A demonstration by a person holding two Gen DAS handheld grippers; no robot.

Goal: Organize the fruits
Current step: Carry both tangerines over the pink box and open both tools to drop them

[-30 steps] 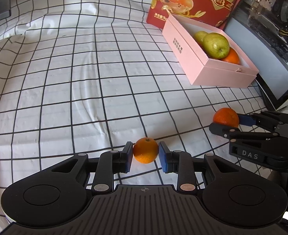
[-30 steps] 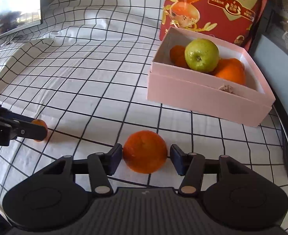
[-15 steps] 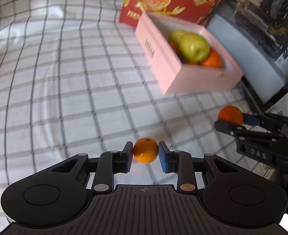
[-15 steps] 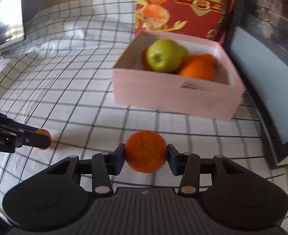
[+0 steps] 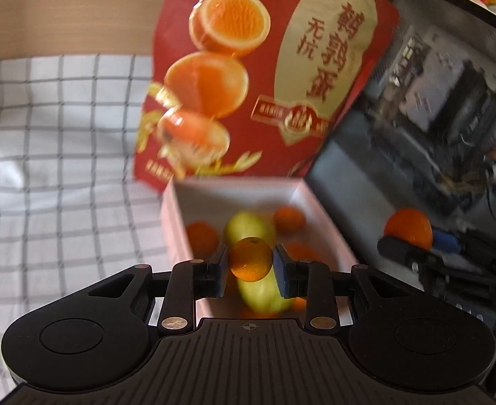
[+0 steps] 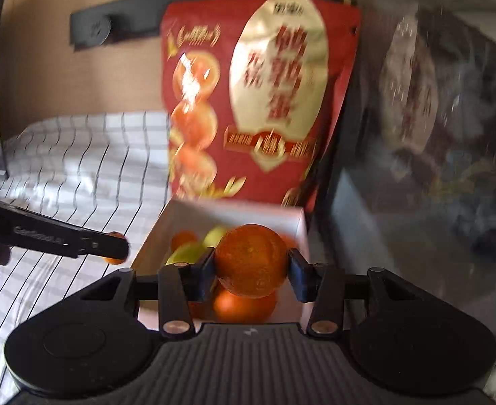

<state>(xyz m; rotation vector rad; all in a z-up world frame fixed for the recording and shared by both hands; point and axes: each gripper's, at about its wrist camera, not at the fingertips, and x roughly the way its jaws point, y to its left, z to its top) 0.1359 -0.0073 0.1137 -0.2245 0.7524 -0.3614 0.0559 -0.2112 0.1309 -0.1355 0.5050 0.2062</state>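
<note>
Two hand-held grippers, each clamped on a piece of citrus, hang over an open pink box [image 5: 177, 233] of fruit on a checked tablecloth [image 5: 52, 168]. Nearest the left wrist camera, the left gripper [image 5: 250, 267] pinches a small orange [image 5: 250, 259] between its blue pads, the fruit in the air above the box's near end. To its right, the right gripper [image 5: 413, 246] shows from the side with its own fruit. In the right wrist view, that gripper squeezes a large orange [image 6: 251, 260] tight between its pads, also above the box, while the left gripper's dark finger [image 6: 62, 238] crosses the cloth at left and hides most of the small orange.

Below the held fruit, the box holds a green pear-like fruit [image 5: 248, 227] and several oranges [image 5: 289, 219]; motion blur and the grippers in front prevent a sure count, though at least three oranges can be made out in the left view. Behind the box stands one red package [image 5: 248, 67] printed with halved oranges and Chinese characters. A dark glass-fronted case [image 5: 450, 118] rises along the box's right side. Farthest back is a tan wall [image 6: 62, 77].
</note>
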